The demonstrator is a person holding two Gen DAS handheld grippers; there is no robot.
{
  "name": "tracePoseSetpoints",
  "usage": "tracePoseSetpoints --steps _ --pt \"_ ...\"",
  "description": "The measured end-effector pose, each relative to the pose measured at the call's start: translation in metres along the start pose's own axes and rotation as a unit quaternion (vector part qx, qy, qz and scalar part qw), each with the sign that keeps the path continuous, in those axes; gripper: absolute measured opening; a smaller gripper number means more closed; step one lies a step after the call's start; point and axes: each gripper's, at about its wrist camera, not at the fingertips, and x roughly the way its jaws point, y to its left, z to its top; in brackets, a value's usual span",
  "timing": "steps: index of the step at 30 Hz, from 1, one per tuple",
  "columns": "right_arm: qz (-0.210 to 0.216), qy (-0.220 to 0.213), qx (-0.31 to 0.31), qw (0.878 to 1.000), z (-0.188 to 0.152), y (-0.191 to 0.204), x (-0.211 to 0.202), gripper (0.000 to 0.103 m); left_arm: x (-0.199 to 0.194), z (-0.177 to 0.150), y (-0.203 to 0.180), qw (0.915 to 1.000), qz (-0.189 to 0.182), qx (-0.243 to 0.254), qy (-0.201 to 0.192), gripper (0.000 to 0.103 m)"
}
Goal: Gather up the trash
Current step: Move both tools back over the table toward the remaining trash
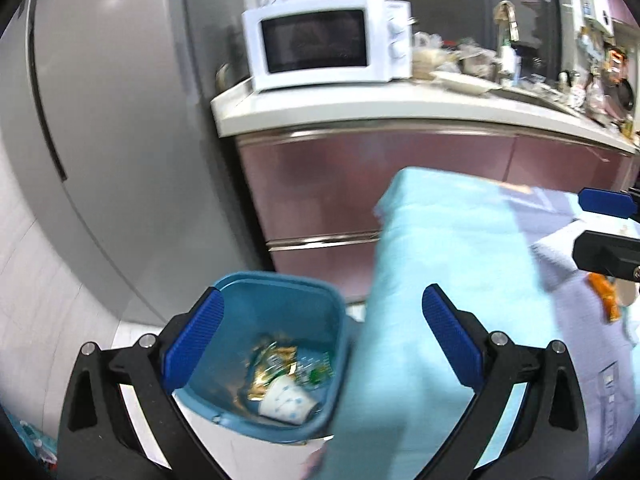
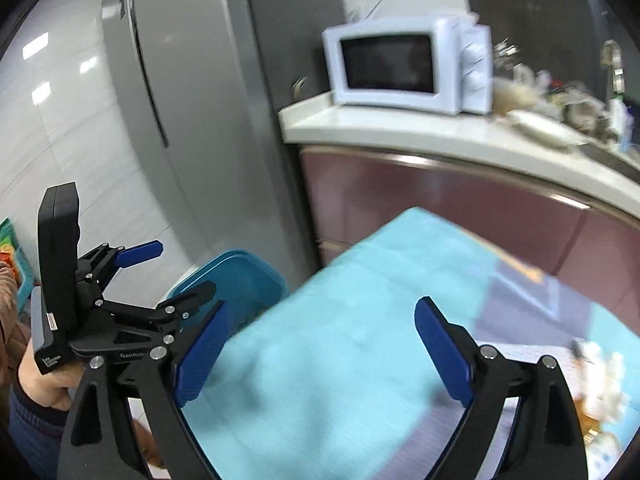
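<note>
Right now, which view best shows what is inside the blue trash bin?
The left wrist view: it looks down into the blue trash bin, showing a paper cup and wrappers. The right wrist view shows only the bin's rim behind the left gripper, with the contents hidden.

Grey fridge [image 1: 100, 120], white microwave [image 1: 320, 44] on counter [image 1: 360, 108], pink cabinets [image 1: 360, 184]

One bin [image 1: 276, 292], one paper cup [image 1: 286, 400], one microwave [image 1: 320, 46], two hand-held grippers.

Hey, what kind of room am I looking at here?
Most likely a home kitchen: a white microwave sits on a cluttered countertop, with a tall grey fridge beside it and a tap further along.
</note>
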Motion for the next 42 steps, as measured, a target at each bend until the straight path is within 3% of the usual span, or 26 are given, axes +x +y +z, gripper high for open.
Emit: tracePoseSetpoints --steps 7,18,29,42 --pt "-0.067 -0.051 0.017 0.996 -0.035 -0.039 -0.068 0.096 -0.03 0.017 -0.075 0.9979 -0.047 0.03 -0.032 0.098" --pt "-0.16 -0.08 0.071 0.981 -0.091 -0.101 -0.146 0.096 -0.054 0.02 -0.176 0.9901 -0.113 0.068 -0.049 0.098" --pt "-0.215 -0.08 0.107 0.968 -0.13 -0.134 -0.175 0.096 -0.05 0.007 -0.211 0.9859 -0.145 0.077 -0.034 0.098" --pt "-0.238 -0.026 0.136 0.961 -0.197 -0.163 -0.175 0.096 -0.038 -0.028 -0.242 0.9768 -0.195 0.087 -0.001 0.098"
